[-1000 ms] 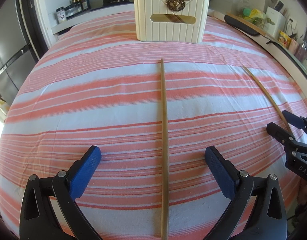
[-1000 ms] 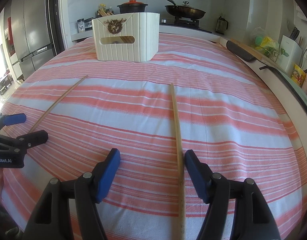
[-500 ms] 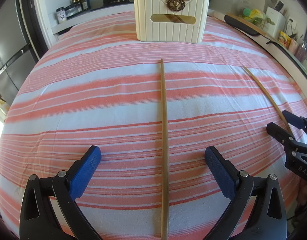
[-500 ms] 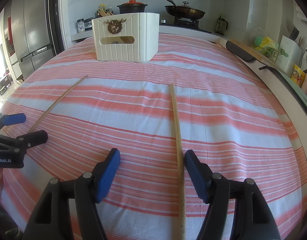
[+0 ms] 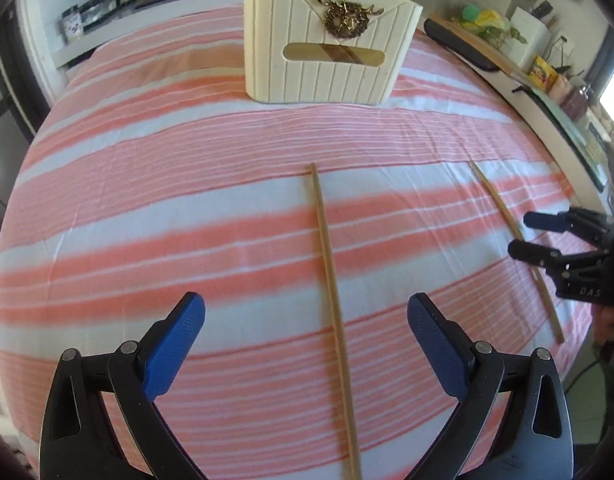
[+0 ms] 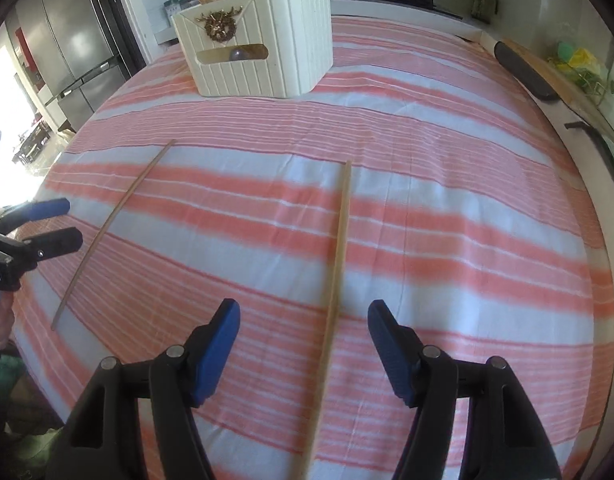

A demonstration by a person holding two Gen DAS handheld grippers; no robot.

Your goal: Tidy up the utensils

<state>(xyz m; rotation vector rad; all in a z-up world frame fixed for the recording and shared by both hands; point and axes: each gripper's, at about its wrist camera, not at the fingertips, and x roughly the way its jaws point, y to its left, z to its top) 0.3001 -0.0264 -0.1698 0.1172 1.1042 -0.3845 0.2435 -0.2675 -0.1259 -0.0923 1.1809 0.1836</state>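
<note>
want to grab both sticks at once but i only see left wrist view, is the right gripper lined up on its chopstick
observer: yes, the right gripper has its chopstick between its open jaws.
operator: touching either jaw
observer: no, cloth shows on both sides of it.
operator: anything odd in the box
observer: a round purple thing shows through the slot of the box.

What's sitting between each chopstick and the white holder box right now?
Nothing visible. Only bare striped cloth lies between the left chopstick, the right chopstick and the holder box. Both tongs, left and right, are open, each straddling its chopstick.
</note>
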